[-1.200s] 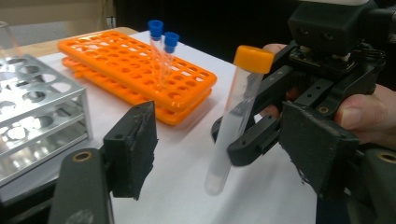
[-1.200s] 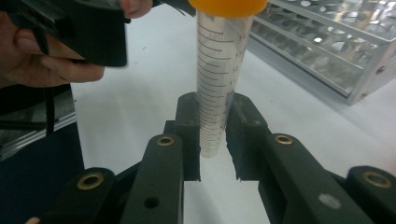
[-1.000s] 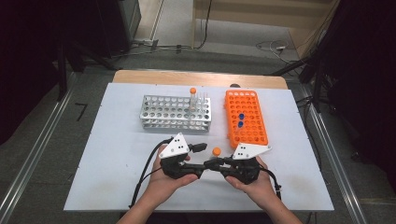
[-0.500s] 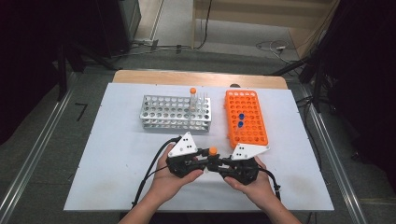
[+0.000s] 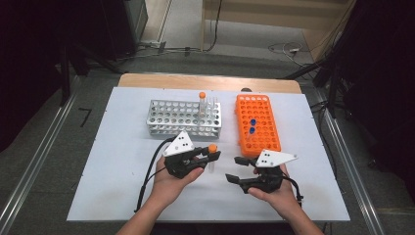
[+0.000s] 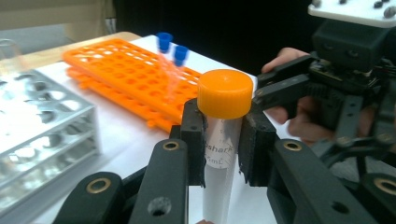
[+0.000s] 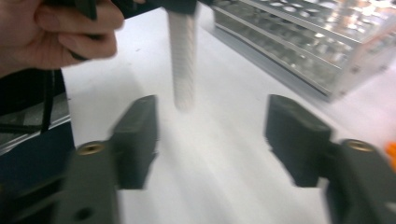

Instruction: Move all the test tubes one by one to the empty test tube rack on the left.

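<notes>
Surface (image 5: pixel 122 196), white rectangular sheet, carries silver metal perforated rack (image 5: pixel 183 118) and orange plastic rack (image 5: pixel 256 123). Left gripper (image 5: pixel 214 155) clamps upright clear plastic tube with orange cap (image 6: pixel 224 135) just below cap. Right gripper (image 5: pixel 236 170) stands released nearby, jaws just opened, nothing between.

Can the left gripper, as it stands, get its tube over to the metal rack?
Probably yes. The left gripper is shut on the orange-capped tube, and bare table lies between it and the metal rack. The right gripper, open and empty, sits off to the side.
</notes>
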A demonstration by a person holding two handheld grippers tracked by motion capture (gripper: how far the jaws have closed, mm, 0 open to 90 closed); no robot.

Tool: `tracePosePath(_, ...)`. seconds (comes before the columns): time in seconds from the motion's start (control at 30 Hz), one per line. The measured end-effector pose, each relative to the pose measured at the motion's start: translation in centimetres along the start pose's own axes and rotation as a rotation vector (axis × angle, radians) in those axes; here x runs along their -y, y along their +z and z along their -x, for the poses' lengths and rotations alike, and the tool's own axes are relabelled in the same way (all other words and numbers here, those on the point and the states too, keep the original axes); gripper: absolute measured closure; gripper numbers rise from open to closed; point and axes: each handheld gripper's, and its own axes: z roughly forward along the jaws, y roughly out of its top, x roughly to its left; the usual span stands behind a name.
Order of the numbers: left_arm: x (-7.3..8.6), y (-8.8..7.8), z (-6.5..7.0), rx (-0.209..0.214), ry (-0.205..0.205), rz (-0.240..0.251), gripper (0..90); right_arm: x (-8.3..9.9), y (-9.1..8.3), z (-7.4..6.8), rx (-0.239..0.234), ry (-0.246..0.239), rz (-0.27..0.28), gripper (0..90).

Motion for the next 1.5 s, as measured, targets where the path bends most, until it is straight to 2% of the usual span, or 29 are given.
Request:
tracePosePath(0.1,-0.3,-0.5,-1.0,-0.026,-0.005,0.007,75.0,0.6,-1.2,0.8,0.035,0.019,0.003,17.6)
tracePosePath(0.3,-1.6,-1.2,-3.3,-0.076,-0.009,0.037,75.0,1.6,-3.5,2.2,0.083,0.060,0.024,6.0)
tracePosePath(0.4,-2.4,-1.3,-4.3,-0.101,-0.009,0.048,75.0,2.2,-4.4,2.7,0.085,0.082,0.028,0.0)
tracePosePath(0.57,-3.7,-1.4,-5.9,-0.135,-0.009,0.073,75.0,3.1,-5.8,3.3,0.098,0.108,0.041,0.0)
tracePosePath(0.73,-4.7,-0.6,-7.8,-0.168,-0.018,0.078,75.0,3.9,-7.2,4.1,0.115,0.136,0.066,0.0)
tracePosePath(0.9,-5.5,0.1,-9.5,-0.200,-0.022,0.084,75.1,4.6,-8.2,4.4,0.136,0.151,0.068,0.0)
tracePosePath(1.17,-6.2,1.6,-12.6,-0.263,-0.048,0.092,75.0,5.5,-9.0,5.6,0.164,0.178,0.075,0.0)
tracePosePath(1.3,-6.7,2.7,-14.0,-0.289,-0.034,0.093,75.0,5.8,-9.0,6.1,0.169,0.195,0.075,0.0)
tracePosePath(1.5,-6.8,3.8,-16.0,-0.332,-0.092,0.117,75.0,5.9,-9.0,6.3,0.169,0.199,0.076,0.0)
